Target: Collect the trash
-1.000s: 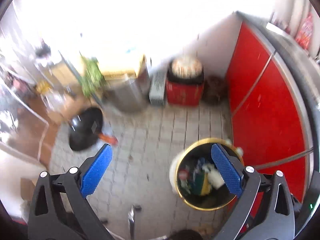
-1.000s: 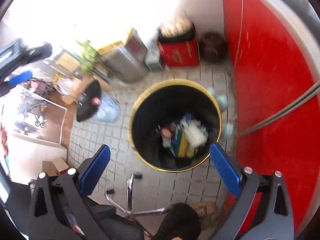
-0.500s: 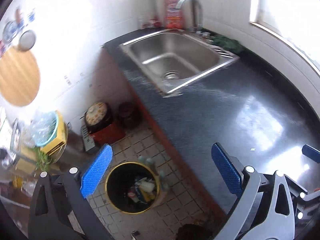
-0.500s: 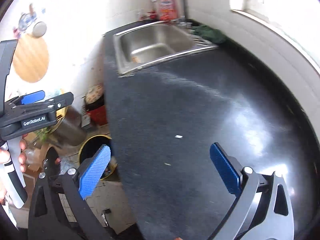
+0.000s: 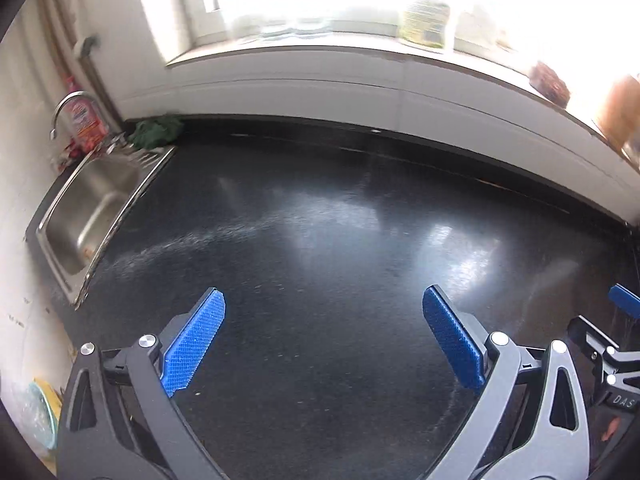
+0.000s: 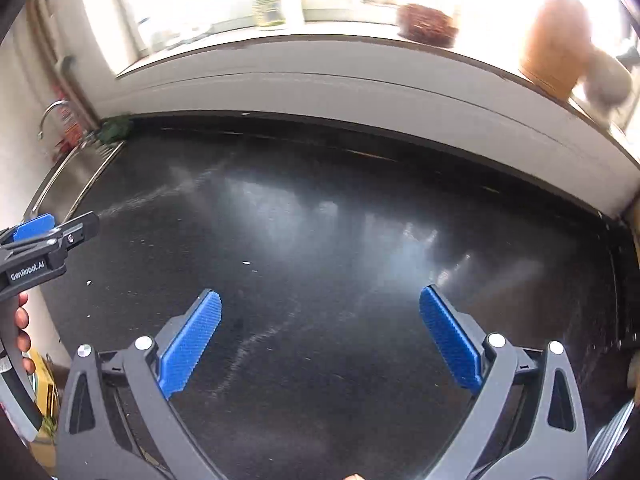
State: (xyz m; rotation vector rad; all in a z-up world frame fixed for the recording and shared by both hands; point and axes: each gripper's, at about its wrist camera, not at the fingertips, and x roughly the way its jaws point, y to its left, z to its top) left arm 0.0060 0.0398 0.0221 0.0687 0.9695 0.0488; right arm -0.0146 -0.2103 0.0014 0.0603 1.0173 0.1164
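Left hand-held gripper (image 5: 324,336) jaws spread wide, right hand-held gripper (image 6: 320,334) likewise

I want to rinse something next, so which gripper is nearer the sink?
Left. The left gripper hangs over the black counter close beside the sink; the right gripper is farther along the counter, with the left one between it and the sink.

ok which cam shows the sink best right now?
Left wrist view: the sink shows its whole steel basin, rim and the faucet behind it. The right wrist view catches only a narrow sliver of the sink at the left edge, basin mostly out of sight.
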